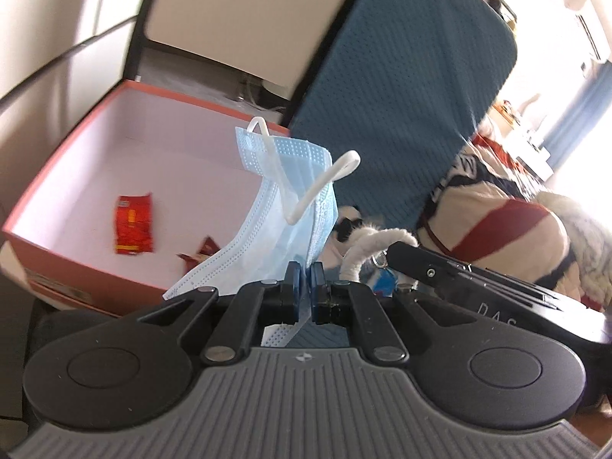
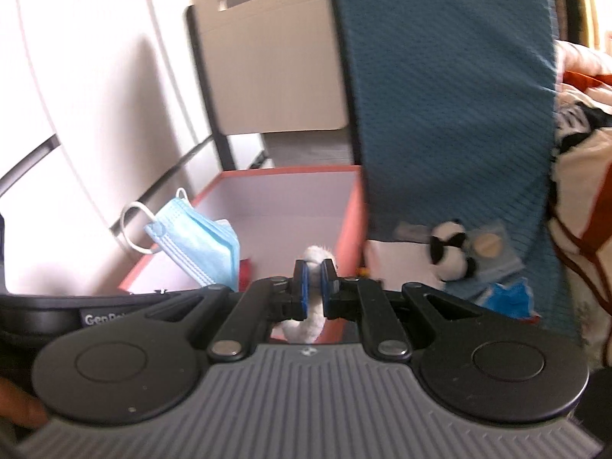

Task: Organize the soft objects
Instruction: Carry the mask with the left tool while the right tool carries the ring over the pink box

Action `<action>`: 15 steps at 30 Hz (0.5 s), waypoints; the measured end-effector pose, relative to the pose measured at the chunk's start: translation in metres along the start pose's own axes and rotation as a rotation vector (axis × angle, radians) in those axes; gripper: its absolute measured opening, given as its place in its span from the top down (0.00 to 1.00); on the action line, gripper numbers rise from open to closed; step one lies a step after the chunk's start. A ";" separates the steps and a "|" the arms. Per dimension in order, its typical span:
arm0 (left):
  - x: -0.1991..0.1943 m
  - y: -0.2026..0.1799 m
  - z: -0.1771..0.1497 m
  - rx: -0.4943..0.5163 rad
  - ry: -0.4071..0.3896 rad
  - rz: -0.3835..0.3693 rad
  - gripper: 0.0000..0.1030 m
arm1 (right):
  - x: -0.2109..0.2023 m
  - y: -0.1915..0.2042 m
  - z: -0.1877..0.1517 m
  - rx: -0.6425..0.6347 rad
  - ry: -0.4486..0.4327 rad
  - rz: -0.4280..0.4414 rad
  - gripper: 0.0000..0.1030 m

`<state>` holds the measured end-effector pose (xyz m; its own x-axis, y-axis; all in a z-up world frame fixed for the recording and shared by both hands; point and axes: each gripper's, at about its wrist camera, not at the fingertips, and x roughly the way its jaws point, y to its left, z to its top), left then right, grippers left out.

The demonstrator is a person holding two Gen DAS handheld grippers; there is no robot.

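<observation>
My left gripper [image 1: 305,281] is shut on the lower edge of a light blue face mask [image 1: 283,199], which stands up from the pads with its white ear loops free. The mask hangs over the near right corner of an orange box [image 1: 65,160] with a white inside. My right gripper [image 2: 313,279] is shut on a white fluffy cord [image 2: 306,331] that loops through the pads. In the left wrist view the right gripper [image 1: 397,246] sits just right of the mask with the cord [image 1: 367,241] at its tip. The mask [image 2: 199,244] also shows at left in the right wrist view.
Two red wrappers [image 1: 134,225] lie inside the box. A teal mesh fabric [image 2: 440,95] hangs right of the box [image 2: 350,222]. A small panda plush [image 2: 449,248] and blue packets lie below the fabric. Striped red and white bedding [image 1: 497,225] fills the right.
</observation>
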<state>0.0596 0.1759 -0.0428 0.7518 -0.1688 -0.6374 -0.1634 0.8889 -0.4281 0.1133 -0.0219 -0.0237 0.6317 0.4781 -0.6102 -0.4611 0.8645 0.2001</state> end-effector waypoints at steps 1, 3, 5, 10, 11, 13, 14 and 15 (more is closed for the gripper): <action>-0.002 0.005 0.003 -0.007 -0.007 0.010 0.94 | 0.003 0.006 0.002 -0.008 0.003 0.014 0.89; -0.002 0.017 0.010 -0.025 -0.015 0.022 0.94 | 0.010 0.017 0.006 -0.021 0.009 0.037 0.89; 0.003 0.033 0.019 -0.070 -0.002 0.011 0.94 | 0.019 0.027 0.011 -0.039 0.011 0.054 0.89; 0.016 0.071 0.043 -0.140 0.034 0.010 0.94 | 0.049 0.043 0.024 -0.040 0.059 0.097 0.89; 0.020 0.077 0.048 -0.147 0.043 0.013 0.94 | 0.054 0.045 0.026 -0.039 0.070 0.102 0.89; 0.027 0.089 0.057 -0.157 0.053 0.023 0.94 | 0.068 0.050 0.031 -0.046 0.095 0.110 0.89; 0.032 0.094 0.063 -0.157 0.066 0.033 0.94 | 0.076 0.052 0.033 -0.050 0.108 0.110 0.89; 0.036 0.099 0.068 -0.155 0.079 0.037 0.94 | 0.084 0.053 0.035 -0.049 0.123 0.110 0.89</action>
<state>0.1140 0.2865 -0.0649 0.6917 -0.1753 -0.7006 -0.2915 0.8198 -0.4929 0.1633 0.0692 -0.0377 0.4960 0.5442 -0.6767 -0.5546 0.7981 0.2353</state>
